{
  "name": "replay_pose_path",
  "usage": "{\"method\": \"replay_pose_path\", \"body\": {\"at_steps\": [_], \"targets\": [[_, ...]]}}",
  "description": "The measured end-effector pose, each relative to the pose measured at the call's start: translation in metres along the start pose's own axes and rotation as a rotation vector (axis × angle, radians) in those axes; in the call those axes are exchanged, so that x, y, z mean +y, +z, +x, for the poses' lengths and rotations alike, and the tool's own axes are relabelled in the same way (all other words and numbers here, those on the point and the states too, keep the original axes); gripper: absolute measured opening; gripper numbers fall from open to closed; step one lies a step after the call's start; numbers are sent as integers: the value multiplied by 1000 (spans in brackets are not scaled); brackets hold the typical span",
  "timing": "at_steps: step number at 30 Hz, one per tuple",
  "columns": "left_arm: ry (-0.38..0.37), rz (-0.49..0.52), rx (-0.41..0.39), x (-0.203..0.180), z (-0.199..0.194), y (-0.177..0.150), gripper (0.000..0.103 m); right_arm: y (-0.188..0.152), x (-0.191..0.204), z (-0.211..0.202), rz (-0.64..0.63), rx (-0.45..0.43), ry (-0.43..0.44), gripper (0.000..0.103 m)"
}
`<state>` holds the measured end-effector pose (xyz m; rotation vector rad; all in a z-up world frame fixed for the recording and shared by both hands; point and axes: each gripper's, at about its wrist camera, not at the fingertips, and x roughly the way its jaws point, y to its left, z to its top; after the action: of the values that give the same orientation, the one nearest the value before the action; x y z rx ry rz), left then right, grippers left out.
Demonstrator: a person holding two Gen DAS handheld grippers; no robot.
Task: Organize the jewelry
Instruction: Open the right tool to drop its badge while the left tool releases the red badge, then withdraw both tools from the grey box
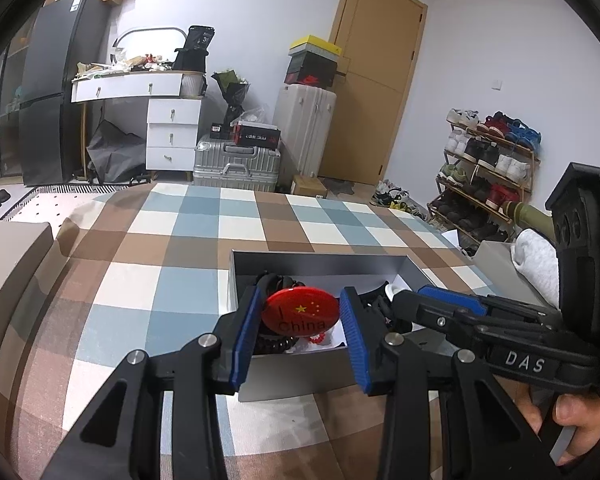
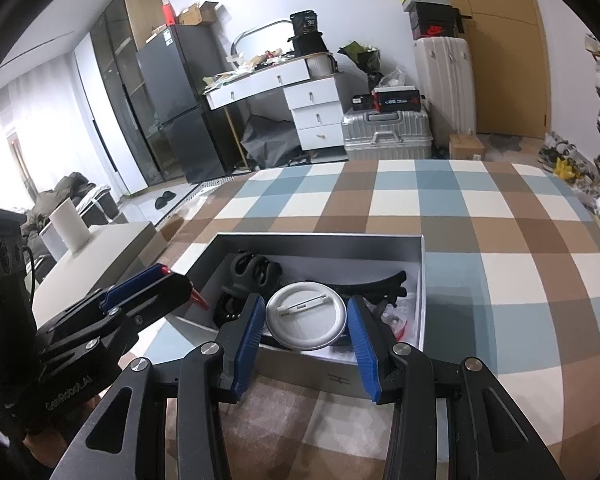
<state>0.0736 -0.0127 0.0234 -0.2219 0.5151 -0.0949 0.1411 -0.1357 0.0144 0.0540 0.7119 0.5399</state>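
Observation:
A grey open box (image 1: 320, 261) sits on the checkered cloth and also shows in the right wrist view (image 2: 320, 242). My left gripper (image 1: 300, 332) is shut on a round red "China" pin badge (image 1: 300, 314), held over the box's near end. My right gripper (image 2: 306, 330) is shut on a round white pin badge (image 2: 306, 316), its back with the pin facing me, over the box's near edge. Inside lie black hair ties (image 2: 256, 270), a black hair clip (image 2: 376, 282) and a dark beaded bracelet (image 1: 272, 345). The two grippers are side by side.
The checkered blue, brown and white cloth (image 1: 188, 248) covers the surface around the box. A grey cushion (image 1: 4, 256) lies to the left. A shoe rack (image 1: 488, 168), suitcases (image 1: 236, 164) and a white drawer unit (image 1: 172, 136) stand across the room.

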Motion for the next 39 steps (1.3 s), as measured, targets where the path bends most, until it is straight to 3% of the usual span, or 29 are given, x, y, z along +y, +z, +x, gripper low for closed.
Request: {"method": "replay_pose_path", "body": {"at_steps": [9, 13, 15, 19, 22, 23, 24, 26, 30, 33, 39], "targets": [[9, 25, 41, -4, 7, -4, 34, 5, -6, 4, 18, 2, -17, 42], [6, 24, 47, -4, 4, -5, 36, 5, -8, 0, 23, -11, -33, 50], [2, 12, 60, -3, 6, -4, 47, 4, -9, -2, 24, -11, -32, 51], [-6, 30, 59, -7, 2, -4, 55, 3, -8, -12, 3, -26, -57, 60], [4, 65, 50, -13, -1, -7, 67, 1, -9, -17, 3, -32, -62, 67], [28, 73, 48, -15, -3, -8, 82, 0, -10, -19, 6, -31, -59, 70], [57, 77, 44, -15, -3, -9, 90, -2, -11, -20, 7, -27, -57, 78], [67, 89, 35, -15, -6, -10, 91, -5, -11, -22, 2, -24, -59, 83], [71, 99, 30, -15, -9, -10, 92, -12, -16, -27, 10, -18, -50, 103], [86, 113, 17, -17, -10, -11, 102, -17, -17, -35, -5, -37, -56, 103], [114, 139, 10, -19, -12, -15, 102, -28, -22, -52, -17, -88, -56, 103]]}}
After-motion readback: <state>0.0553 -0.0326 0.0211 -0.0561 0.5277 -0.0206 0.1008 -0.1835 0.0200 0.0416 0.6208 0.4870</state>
